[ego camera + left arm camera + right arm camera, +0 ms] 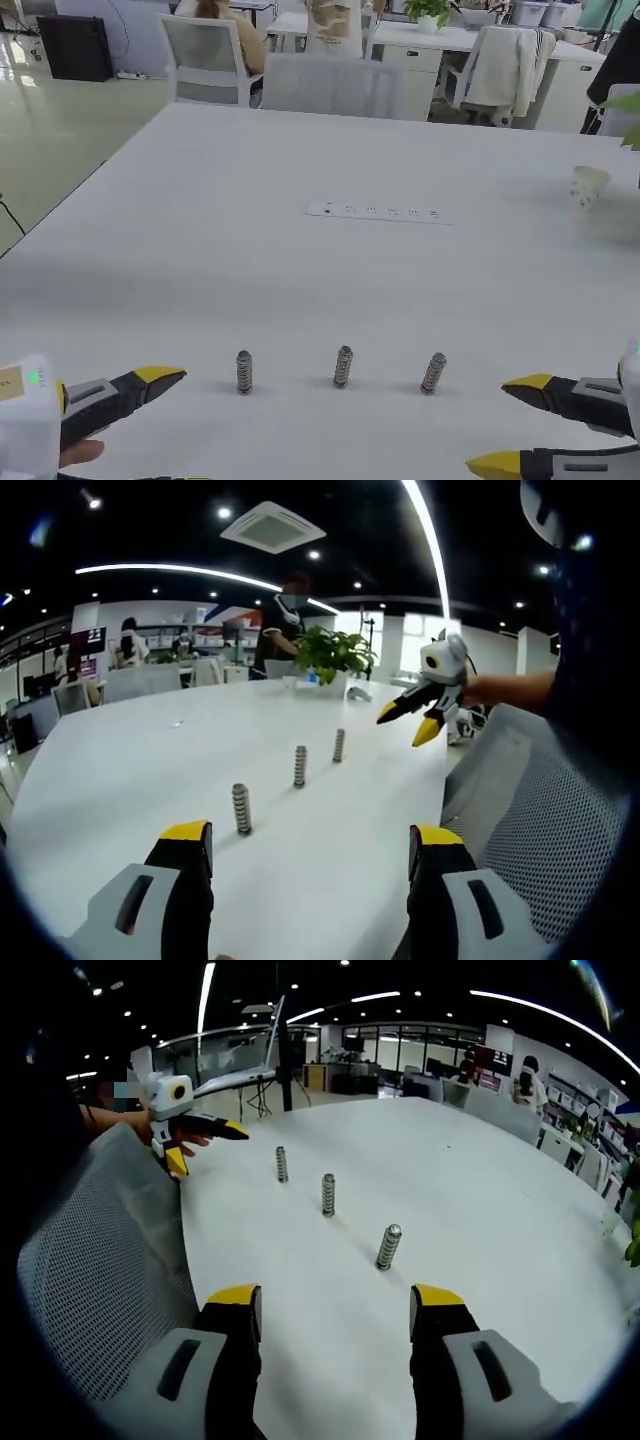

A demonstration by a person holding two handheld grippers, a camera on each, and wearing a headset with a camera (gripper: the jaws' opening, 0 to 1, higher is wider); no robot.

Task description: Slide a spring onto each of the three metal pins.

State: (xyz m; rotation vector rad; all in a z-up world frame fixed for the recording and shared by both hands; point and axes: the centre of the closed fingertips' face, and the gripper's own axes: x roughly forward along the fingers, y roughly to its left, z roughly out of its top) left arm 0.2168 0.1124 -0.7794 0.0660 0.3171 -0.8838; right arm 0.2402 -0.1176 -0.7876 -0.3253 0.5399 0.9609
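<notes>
Three upright metal pins stand in a row near the table's front edge, each with a spring around it: left spring (244, 372), middle spring (343, 367), right spring (433, 373). In the left gripper view they appear as near spring (241, 808), middle spring (299, 766) and far spring (339, 745). My left gripper (180, 428) (310, 835) is open and holds nothing, left of the row. On the other side my right gripper (490, 423) (336, 1295) stands open with bare jaws, facing the springs (388, 1246).
A white power strip (372, 211) lies mid-table. A paper cup (588, 185) stands at the far right. Grey chairs (320, 88) line the far edge. A mesh chair (540, 810) is by the near edge. A potted plant (330, 652) sits beyond.
</notes>
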